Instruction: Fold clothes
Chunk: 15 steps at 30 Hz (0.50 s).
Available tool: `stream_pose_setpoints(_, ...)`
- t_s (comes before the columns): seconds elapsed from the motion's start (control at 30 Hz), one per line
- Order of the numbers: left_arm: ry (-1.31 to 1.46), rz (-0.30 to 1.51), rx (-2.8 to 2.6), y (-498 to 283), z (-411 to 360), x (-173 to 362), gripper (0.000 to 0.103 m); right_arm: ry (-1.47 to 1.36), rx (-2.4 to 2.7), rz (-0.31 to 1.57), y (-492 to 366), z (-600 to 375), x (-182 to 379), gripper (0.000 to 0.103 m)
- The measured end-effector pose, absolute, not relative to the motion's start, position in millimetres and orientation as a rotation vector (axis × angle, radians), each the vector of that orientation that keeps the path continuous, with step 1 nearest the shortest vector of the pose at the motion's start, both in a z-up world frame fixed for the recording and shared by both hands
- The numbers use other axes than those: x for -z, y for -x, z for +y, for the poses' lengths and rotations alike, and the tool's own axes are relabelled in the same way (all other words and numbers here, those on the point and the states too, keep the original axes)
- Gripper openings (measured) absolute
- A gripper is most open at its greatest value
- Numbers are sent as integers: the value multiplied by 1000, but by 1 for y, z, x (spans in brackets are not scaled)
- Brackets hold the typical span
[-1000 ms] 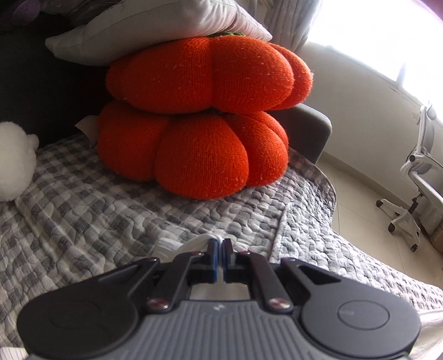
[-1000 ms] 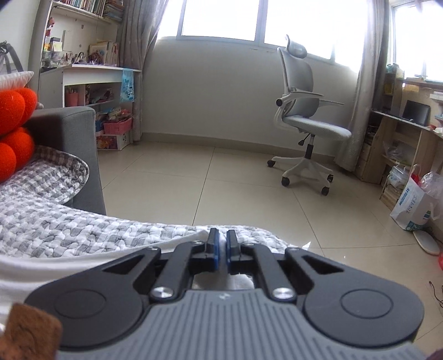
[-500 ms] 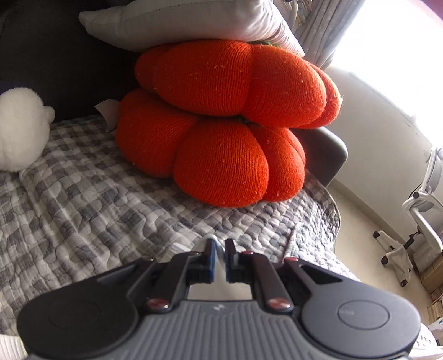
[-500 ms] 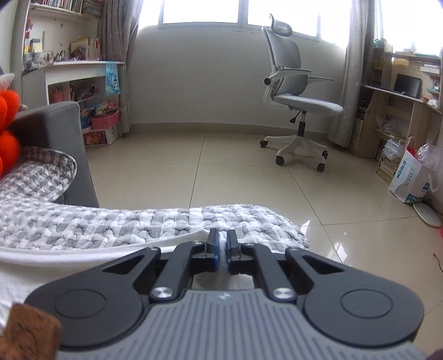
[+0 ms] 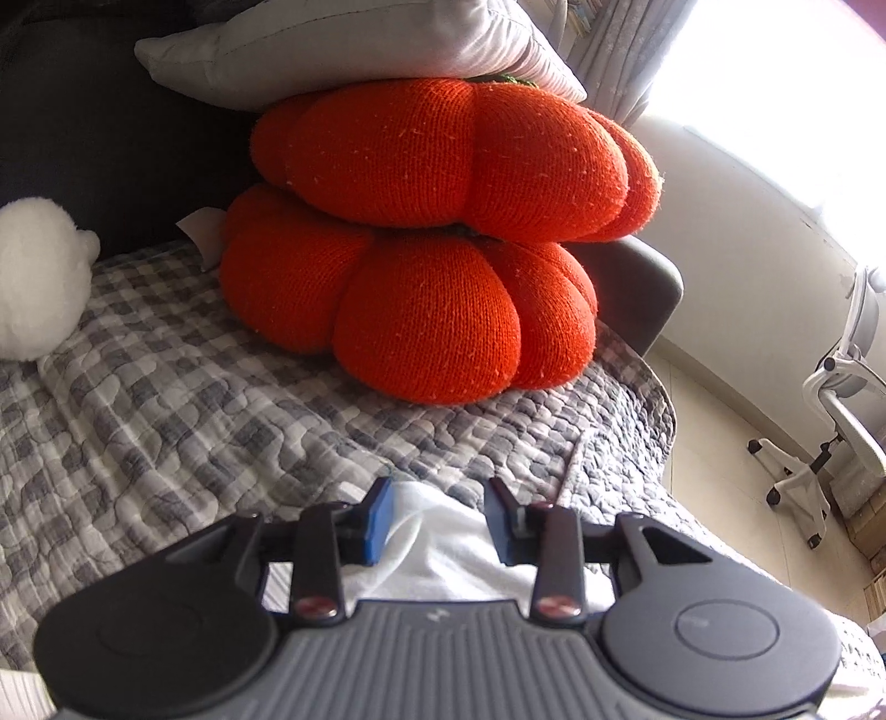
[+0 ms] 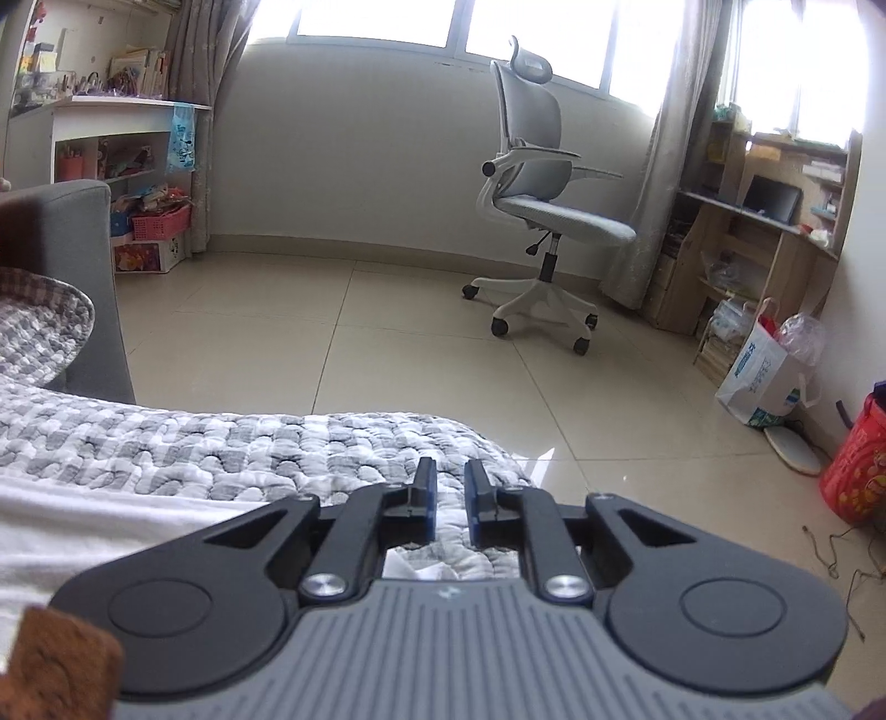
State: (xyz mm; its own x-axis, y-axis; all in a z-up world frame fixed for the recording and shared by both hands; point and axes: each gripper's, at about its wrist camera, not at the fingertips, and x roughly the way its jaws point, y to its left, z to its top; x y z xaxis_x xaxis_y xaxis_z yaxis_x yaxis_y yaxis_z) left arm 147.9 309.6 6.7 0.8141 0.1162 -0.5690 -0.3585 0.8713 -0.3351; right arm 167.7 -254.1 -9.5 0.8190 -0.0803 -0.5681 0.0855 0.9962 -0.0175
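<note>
Jaws of left gripper [image 5: 438, 512] stand wide apart over white garment [image 5: 443, 548] on checked quilt [image 5: 166, 421]; right gripper [image 6: 449, 501] slightly parted, empty, near the quilt edge.

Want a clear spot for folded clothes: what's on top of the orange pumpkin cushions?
A grey pillow lies across the upper orange pumpkin cushion, covering part of its top; only a bit of green stem shows.

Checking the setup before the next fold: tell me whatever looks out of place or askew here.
Nothing is spilled or damaged. One oddity: a grey pillow sits tilted atop two stacked orange pumpkin cushions on the checked quilt. Both tongs, left and right, are open over the white garment.
</note>
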Motion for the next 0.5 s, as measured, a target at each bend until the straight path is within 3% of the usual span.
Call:
stream_pose_setpoints(0.17, 446, 597, -231, -147, 301, -8, 37, -35, 29, 699, -170, -260, 15, 14)
stream_pose_setpoints(0.23, 430, 611, -221, -146, 296, -8, 37, 5, 127, 702, -170, -266, 20, 8)
stream_pose_setpoints(0.3, 418, 620, -216, -144, 295, -8, 37, 26, 247, 671, -167, -278, 19, 13)
stream_pose_setpoints(0.33, 412, 623, -214, -143, 295, -8, 37, -12, 282, 646, -162, -289, 16, 22)
stream_pose_setpoints(0.5, 430, 647, -198, -142, 295, -6, 37, -115, 114, 616, -149, -304, -1, 24)
